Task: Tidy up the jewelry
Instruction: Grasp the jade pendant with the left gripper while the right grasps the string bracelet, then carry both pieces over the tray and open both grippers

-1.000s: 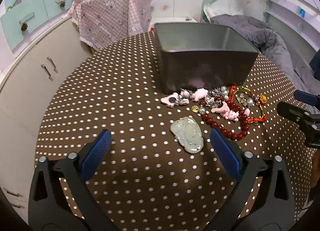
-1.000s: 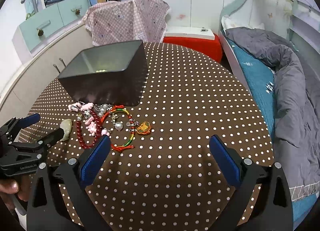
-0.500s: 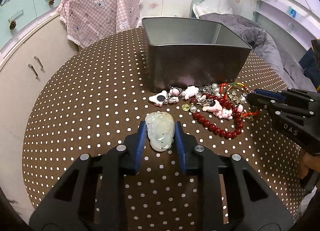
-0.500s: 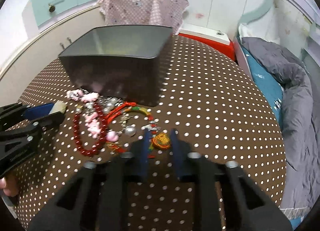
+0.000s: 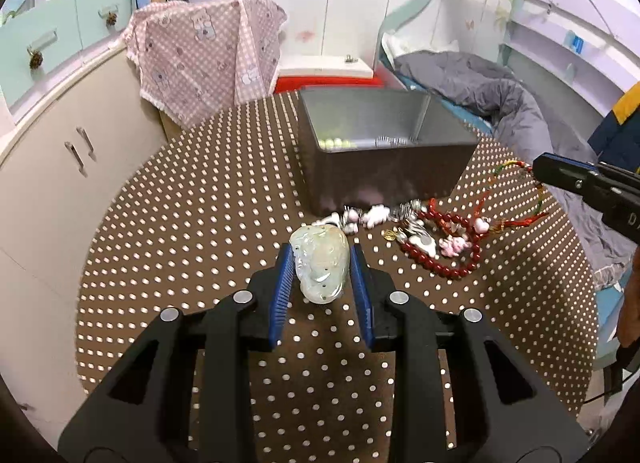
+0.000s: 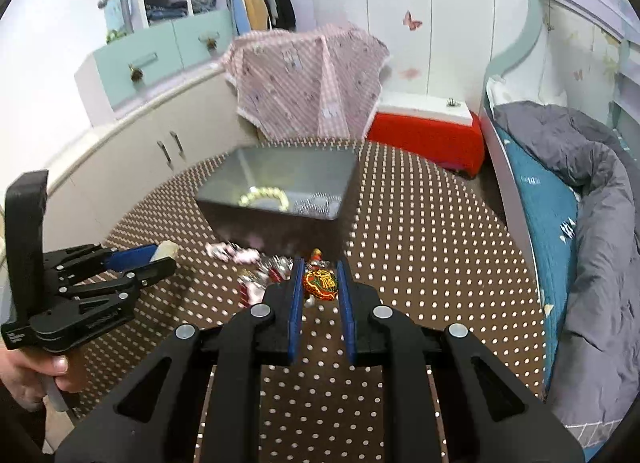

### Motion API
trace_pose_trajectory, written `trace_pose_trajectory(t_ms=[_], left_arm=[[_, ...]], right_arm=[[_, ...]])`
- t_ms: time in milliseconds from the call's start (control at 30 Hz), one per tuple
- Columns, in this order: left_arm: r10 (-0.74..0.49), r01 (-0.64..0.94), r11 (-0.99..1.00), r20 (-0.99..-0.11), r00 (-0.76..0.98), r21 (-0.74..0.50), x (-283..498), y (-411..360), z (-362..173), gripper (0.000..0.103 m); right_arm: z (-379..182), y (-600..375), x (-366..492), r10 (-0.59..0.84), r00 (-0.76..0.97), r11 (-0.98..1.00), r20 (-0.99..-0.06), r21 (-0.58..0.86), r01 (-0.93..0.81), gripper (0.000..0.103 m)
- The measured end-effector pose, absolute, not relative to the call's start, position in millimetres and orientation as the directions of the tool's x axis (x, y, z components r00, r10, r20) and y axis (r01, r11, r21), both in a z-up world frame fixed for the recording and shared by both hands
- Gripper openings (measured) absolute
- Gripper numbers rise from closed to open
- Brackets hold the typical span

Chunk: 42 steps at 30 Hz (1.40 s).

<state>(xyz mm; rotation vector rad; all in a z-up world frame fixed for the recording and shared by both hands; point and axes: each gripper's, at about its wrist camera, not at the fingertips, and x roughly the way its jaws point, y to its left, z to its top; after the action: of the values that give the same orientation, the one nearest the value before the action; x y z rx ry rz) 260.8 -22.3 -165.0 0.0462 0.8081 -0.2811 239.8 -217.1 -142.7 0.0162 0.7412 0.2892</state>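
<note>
Left wrist view looks over a round table (image 5: 180, 223) under a brown cloth with white dots, where a grey metal bin (image 5: 384, 151) stands open-topped, a pale bead bracelet (image 5: 334, 141) lying inside it. Before the bin's near wall lies a tangle: pink and white charms (image 5: 368, 217), a dark red bead bracelet (image 5: 440, 267), a small gold coin charm (image 5: 390, 235). A pink checked cloth (image 5: 204, 59) drapes furniture behind; a grey quilt (image 5: 508, 103) is heaped on the bed.

The left gripper (image 5: 320, 263) clamps a pale green carved jade pendant (image 5: 320, 267), smooth and lumpy, between its ribbed blue pads, clear of the table.

The right gripper (image 6: 320, 283) pinches a red-and-gold embroidered charm (image 6: 321, 284); its multicoloured cord (image 5: 516, 199) trails down toward the pile.
</note>
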Motion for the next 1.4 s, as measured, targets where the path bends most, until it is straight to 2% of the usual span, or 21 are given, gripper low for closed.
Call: trace_pose_trajectory(t_ms=[400,800,1133,1167,1200,1233,1267,1300,1333,1400], left_arm=[[-0.258,0.281,0.957,-0.659,0.707,-0.074,254.0,-18.9,-132.1,0.028],[-0.331,0.322,0.939,-0.563,0.757,-0.119,285.9,-22.5,-67.8,0.029],[-0.363,0.35,0.926,-0.581,0.728,-0.141,330.4,-45.4,-55.8,0.03],[-0.358,0.347,0.928,-0.588,0.725,-0.137,335.7,-46.8,-56.9,0.037],[-0.353,0.344,0.93,-0.588,0.727,-0.133,337.8,-47.0,-57.2,0.067],[-0.332,0.322,0.938,-0.585,0.74,-0.126,340.2,-46.0,-57.7,0.082],[-0.309,0.292,0.948,-0.572,0.76,-0.125,340.6,-42.8,-57.6,0.094],[-0.305,0.282,0.95,-0.567,0.765,-0.131,341.2,-40.0,-57.4,0.094],[-0.304,0.274,0.951,-0.574,0.76,-0.141,342.6,-37.0,-58.4,0.094],[-0.283,0.25,0.958,-0.576,0.767,-0.137,341.6,-31.3,-59.4,0.094]], right_arm=[[-93.1,-231.5,235.6,0.318,0.76,0.947,-0.568,0.145,-0.288,0.014],[-41.2,-208.3,277.6,0.412,0.778,0.909,-0.474,0.158,-0.386,0.014],[-58.2,-195.8,330.6,0.429,0.725,0.901,-0.539,0.204,-0.383,0.015],[-64.4,-196.4,337.9,0.427,0.714,0.903,-0.554,0.218,-0.371,0.016],[-70.6,-198.6,344.5,0.419,0.709,0.907,-0.567,0.234,-0.35,0.016],[-75.4,-201.3,349.8,0.412,0.705,0.911,-0.577,0.253,-0.325,0.025],[-79.3,-205.8,353.7,0.405,0.705,0.914,-0.583,0.272,-0.3,0.034],[-82.3,-209.7,356.0,0.397,0.708,0.917,-0.584,0.283,-0.28,0.058],[-85.1,-214.3,356.6,0.379,0.721,0.923,-0.58,0.288,-0.253,0.076],[-87.3,-220.8,354.2,0.356,0.739,0.93,-0.571,0.295,-0.22,0.086]])
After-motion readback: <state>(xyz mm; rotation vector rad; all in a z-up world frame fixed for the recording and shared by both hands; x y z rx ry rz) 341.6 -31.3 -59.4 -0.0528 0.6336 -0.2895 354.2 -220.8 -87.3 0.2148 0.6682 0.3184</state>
